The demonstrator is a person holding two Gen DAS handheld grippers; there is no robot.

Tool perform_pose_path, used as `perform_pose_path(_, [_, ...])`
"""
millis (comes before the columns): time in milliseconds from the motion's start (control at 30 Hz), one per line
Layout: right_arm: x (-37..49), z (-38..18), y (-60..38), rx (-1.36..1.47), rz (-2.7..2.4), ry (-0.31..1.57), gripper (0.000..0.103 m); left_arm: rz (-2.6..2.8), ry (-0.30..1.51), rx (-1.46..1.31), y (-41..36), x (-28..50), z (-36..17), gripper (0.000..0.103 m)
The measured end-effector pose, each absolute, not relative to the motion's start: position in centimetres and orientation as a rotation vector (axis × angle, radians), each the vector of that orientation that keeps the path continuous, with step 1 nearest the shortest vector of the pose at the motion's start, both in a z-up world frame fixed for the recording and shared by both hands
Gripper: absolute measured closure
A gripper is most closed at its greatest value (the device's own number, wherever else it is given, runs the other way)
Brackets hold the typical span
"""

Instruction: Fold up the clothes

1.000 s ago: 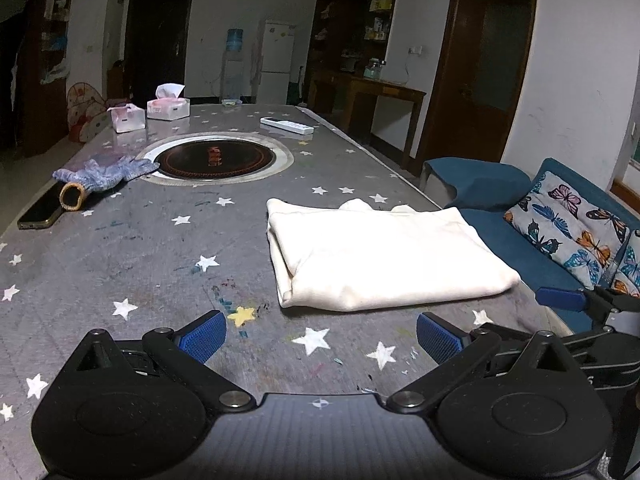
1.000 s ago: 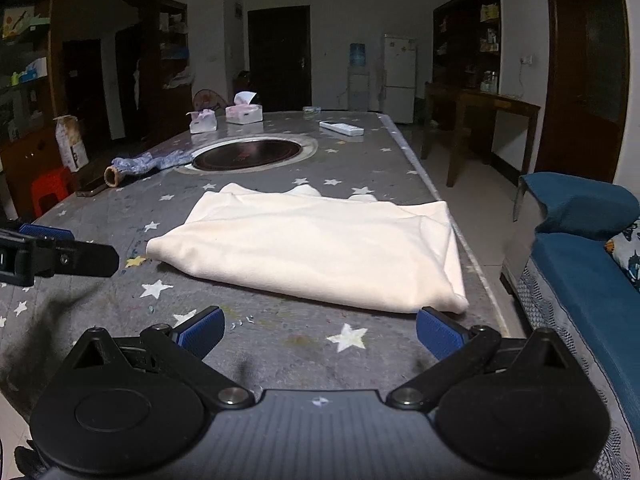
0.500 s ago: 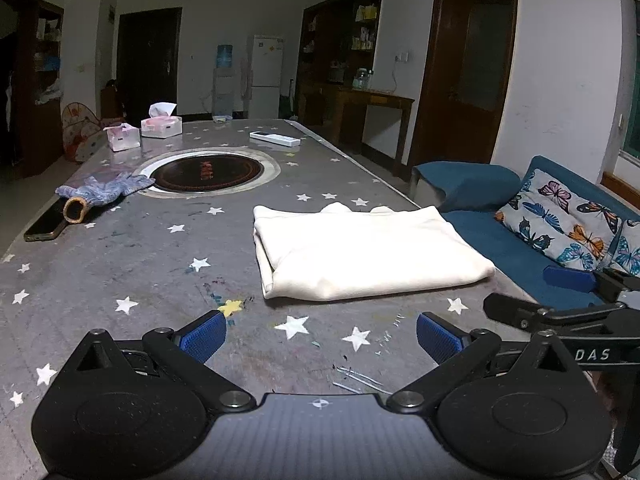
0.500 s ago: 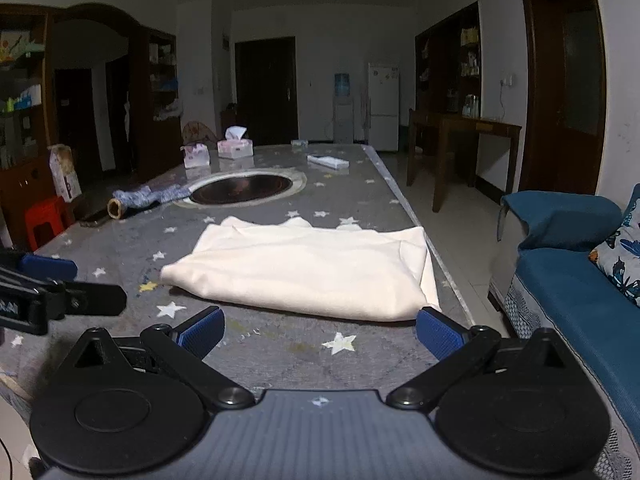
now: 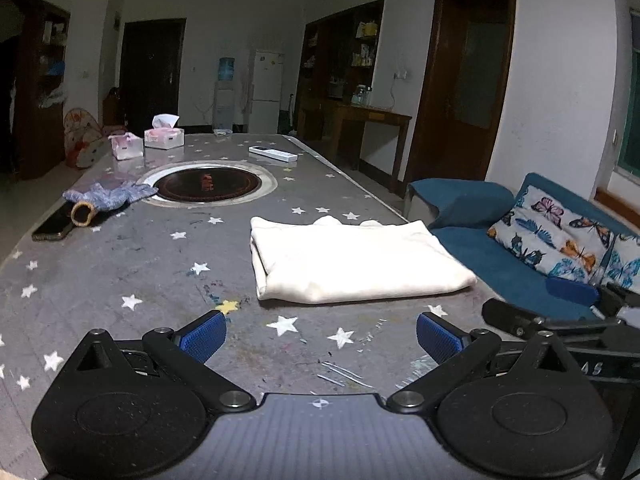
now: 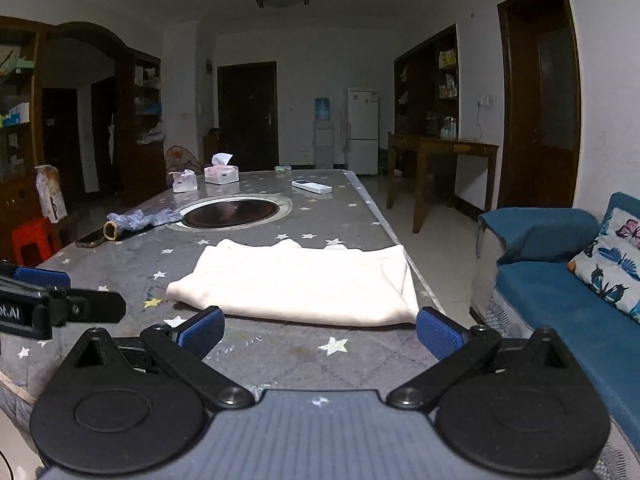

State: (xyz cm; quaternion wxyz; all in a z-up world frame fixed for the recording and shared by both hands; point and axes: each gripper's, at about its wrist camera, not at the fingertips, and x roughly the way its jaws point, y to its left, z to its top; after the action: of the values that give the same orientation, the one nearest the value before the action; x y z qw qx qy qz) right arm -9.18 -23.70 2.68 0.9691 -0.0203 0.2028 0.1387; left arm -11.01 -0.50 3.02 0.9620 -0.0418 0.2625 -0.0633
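The table (image 5: 100, 280), grey with white stars, fills the lower and middle frame in both views. A sofa (image 5: 520, 264) stands at right.

The cloth (image 5: 352, 264), cream and already folded into a flat rectangle, lies on the table near its right edge: centre frame in the left view, centre frame in the right view (image 6: 304, 284). Its long axis runs left to right across both views. The thick folded edge faces the lower left in the left view.

Left gripper (image 5: 320, 336): fingers spread wide, holding nothing, apart from the cloth, which lies ahead and slightly right of it. Right gripper (image 6: 320, 330): fingers spread wide, holding nothing; the cloth lies straight ahead, its near edge just beyond the fingertips.

Judgement: the right gripper is nearer. A further fold would cross the long axis.
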Motion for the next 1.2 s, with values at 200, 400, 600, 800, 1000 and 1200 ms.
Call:
perform_pose_path(200, [-9.3,2.6,-23.6,-0.042,0.320,0.433,0.000,-0.138,0.534,-0.080,-0.7,-11.1,3.0,0.000])
perform_pose_path(400, [-8.9,2.3,-23.3,-0.044,0.338,0.475,0.000,-0.140,0.529,-0.046,-1.2,-11.0,2.9,0.000])
perform_pose_path(600, [-8.3,1.7,-23.6,0.009,0.331,0.506,0.000,-0.153,0.573,-0.051,-1.4,-10.1,2.4,0.000])
perform_pose_path(800, [-7.4,1.1,-23.9,0.033,0.309,0.528,0.000,-0.155,0.610,-0.060,-1.3,-8.9,1.8,0.000])
perform_pose_path(1000, [-6.2,0.7,-23.8,0.030,0.305,0.546,0.000,-0.144,0.637,-0.059,-1.3,-7.7,1.3,0.000])
perform_pose_path(1200, [-5.3,0.7,-23.2,-0.003,0.307,0.551,0.000,-0.131,0.662,-0.056,-1.2,-6.4,0.9,0.000])
